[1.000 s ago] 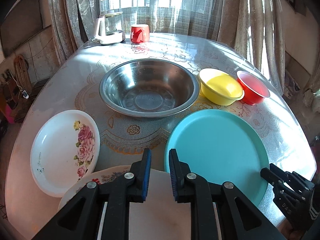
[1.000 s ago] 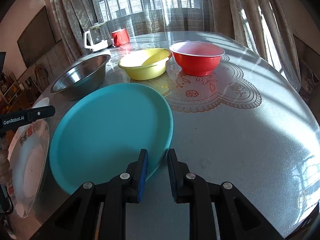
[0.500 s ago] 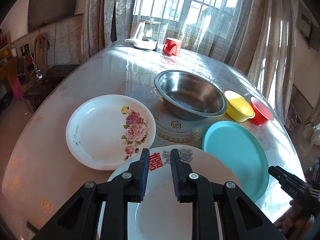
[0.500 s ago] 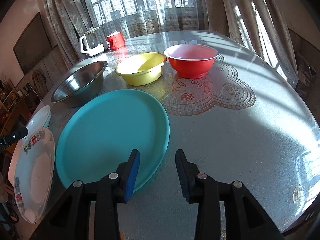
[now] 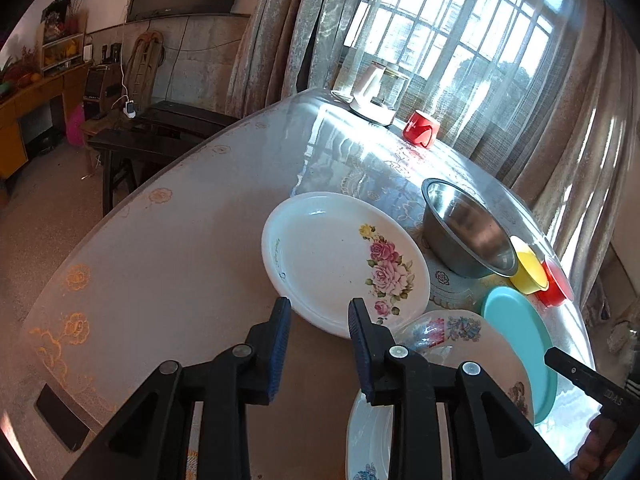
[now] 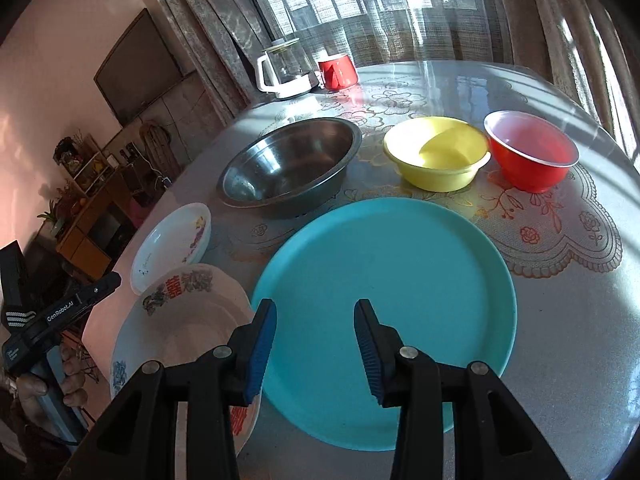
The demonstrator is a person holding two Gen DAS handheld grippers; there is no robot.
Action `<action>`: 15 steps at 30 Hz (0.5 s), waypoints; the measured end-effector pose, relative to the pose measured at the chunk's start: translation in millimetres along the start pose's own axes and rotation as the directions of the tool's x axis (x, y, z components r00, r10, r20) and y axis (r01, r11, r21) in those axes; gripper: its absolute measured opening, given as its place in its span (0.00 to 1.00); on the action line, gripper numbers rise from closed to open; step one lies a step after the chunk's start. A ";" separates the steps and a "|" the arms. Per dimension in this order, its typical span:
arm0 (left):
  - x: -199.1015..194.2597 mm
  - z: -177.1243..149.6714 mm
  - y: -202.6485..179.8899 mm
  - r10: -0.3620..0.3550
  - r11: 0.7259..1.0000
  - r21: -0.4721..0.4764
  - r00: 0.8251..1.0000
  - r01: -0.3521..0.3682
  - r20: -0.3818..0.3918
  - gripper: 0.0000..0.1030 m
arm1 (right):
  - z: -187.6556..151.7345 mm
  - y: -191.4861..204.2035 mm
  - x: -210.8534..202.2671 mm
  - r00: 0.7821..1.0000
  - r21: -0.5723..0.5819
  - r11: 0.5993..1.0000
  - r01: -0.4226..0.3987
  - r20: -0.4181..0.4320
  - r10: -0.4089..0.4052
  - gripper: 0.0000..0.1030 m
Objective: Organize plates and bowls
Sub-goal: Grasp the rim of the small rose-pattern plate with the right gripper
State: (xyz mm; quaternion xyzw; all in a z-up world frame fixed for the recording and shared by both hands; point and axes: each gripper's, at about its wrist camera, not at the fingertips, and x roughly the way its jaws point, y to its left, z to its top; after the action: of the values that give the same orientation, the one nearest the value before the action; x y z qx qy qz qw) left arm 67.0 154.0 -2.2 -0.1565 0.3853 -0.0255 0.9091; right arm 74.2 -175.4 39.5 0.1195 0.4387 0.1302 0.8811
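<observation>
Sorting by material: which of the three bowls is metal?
The big steel bowl, leftmost and grey; the yellow bowl and red bowl beside it are coloured.

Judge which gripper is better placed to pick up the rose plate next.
Left. The left gripper, jaws opening and empty, brackets the rose plate's near rim; the right gripper hovers over the teal plate.

Sunlight through the window, glare on the table, sharp focus, fisheye-curved dark corners.

- white rose plate lies flat, touching the plate with red letters
- blue plate lies flat
- steel bowl, yellow bowl, red bowl stand upright in a row
</observation>
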 end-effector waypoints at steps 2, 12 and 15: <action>1.7 -1.7 7.8 -0.018 1.000 -0.023 1.000 0.017 -0.011 0.29 | 2.1 11.6 7.3 1.000 -0.017 1.000 -0.022 -0.020 0.021 0.40; -0.9 2.4 34.1 -0.064 0.993 -0.097 0.998 0.064 -0.004 0.30 | 24.6 50.3 42.2 0.966 0.015 0.975 -0.221 -0.131 0.221 0.40; 0.7 6.8 38.0 -0.063 0.993 -0.104 0.998 0.063 0.002 0.30 | 35.9 63.4 59.0 0.950 0.050 0.963 -0.266 -0.154 0.270 0.40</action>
State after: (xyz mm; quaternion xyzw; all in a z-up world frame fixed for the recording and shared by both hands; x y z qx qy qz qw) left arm 69.5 191.9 -9.9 -0.2158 0.3815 -0.0339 0.8982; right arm 129.4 -99.7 37.4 0.1798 0.4894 0.2513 0.8155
